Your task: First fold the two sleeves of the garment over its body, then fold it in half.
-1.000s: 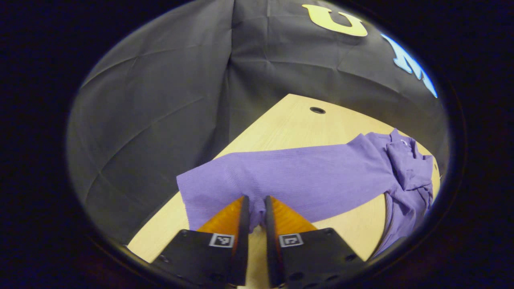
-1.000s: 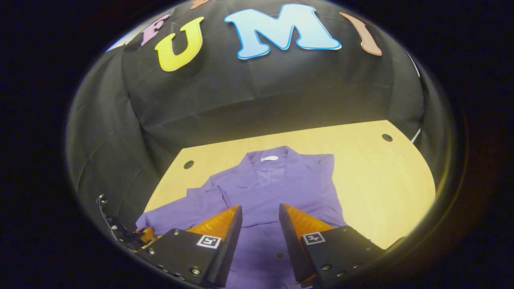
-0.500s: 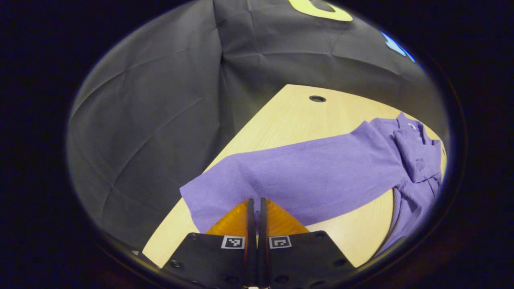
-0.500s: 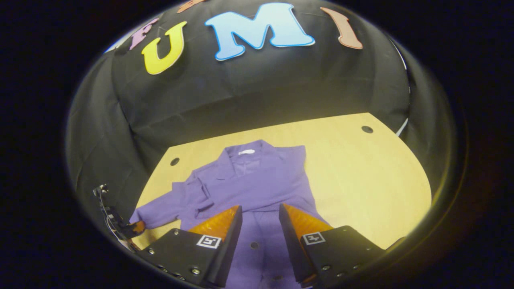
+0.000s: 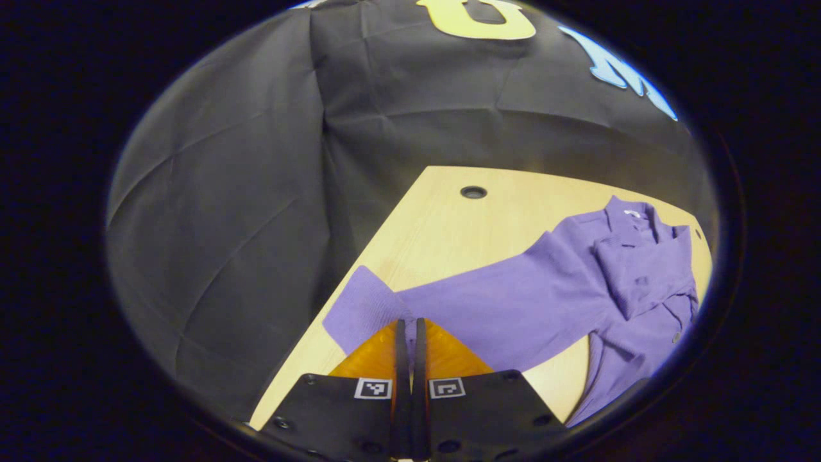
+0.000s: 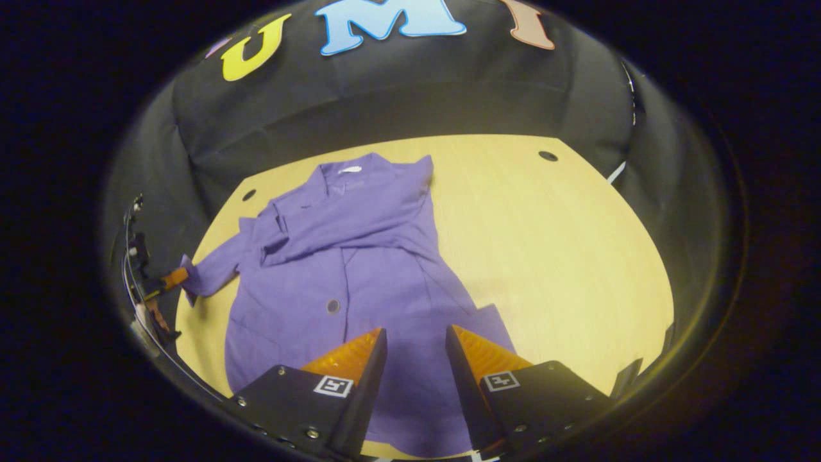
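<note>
Jaws pressed together on the left gripper (image 5: 407,327), pinching the cuff end of the garment's (image 6: 359,269) left sleeve (image 5: 487,301), while the right gripper (image 6: 415,340) hangs above the lower body of the garment with its fingers parted and nothing between them. The purple garment lies spread on the wooden table (image 6: 551,244), collar toward the far edge, and the right sleeve (image 6: 359,221) is already laid across the chest, so the step in hand looks like the second sleeve fold. What that calls for, I'd say, is lifting the cuff and carrying it rightward over the body, setting it down flat on or beside the sleeve already there. Watch the edges: in the left gripper view the cuff sits right at the table's left edge, where the black booth cloth (image 5: 244,192) drops away, so any slack could slide off that side. Plenty of bare table lies to the right of the garment and some beyond the collar. Near side is tighter; the hem runs close to the near edge under the right gripper, so the later half fold should go away from it.
</note>
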`<action>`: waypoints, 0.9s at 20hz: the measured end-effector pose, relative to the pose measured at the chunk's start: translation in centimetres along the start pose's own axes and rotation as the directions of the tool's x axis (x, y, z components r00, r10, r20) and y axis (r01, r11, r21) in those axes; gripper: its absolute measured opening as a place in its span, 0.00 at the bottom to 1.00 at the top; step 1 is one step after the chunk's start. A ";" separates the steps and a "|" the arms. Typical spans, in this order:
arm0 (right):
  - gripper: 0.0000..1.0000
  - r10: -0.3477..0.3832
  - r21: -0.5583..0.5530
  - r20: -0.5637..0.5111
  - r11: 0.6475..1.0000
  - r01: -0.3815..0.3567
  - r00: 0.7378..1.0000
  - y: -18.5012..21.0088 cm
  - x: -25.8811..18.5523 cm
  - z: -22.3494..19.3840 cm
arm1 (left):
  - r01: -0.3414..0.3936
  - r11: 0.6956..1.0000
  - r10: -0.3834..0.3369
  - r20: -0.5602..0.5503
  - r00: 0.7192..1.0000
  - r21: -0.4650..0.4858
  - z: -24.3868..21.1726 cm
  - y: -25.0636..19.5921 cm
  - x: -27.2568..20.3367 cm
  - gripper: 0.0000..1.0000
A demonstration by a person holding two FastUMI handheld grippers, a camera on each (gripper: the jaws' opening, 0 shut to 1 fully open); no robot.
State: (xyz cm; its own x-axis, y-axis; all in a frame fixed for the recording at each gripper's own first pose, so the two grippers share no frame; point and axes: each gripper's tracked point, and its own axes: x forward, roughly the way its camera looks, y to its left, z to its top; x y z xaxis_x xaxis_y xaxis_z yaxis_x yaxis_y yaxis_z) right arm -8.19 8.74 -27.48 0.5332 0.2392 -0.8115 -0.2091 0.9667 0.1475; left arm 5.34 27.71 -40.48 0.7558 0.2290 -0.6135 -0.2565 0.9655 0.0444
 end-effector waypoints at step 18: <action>0.59 -0.022 0.134 -0.100 0.990 0.035 0.995 -3.7 -1.0 -7.6 | 0.409 0.900 -0.426 0.113 0.897 0.150 11.1 -32.6 -4.7 0.07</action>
State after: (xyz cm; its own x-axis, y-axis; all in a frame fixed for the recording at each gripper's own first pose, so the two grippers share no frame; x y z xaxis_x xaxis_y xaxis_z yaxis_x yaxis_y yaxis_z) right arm -14.24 4.26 -31.52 0.4531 0.2080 -0.8669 -0.0790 0.9779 0.1933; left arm 16.84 -3.49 -30.32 0.8559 -0.1921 -0.4801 0.1682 0.9814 -0.0928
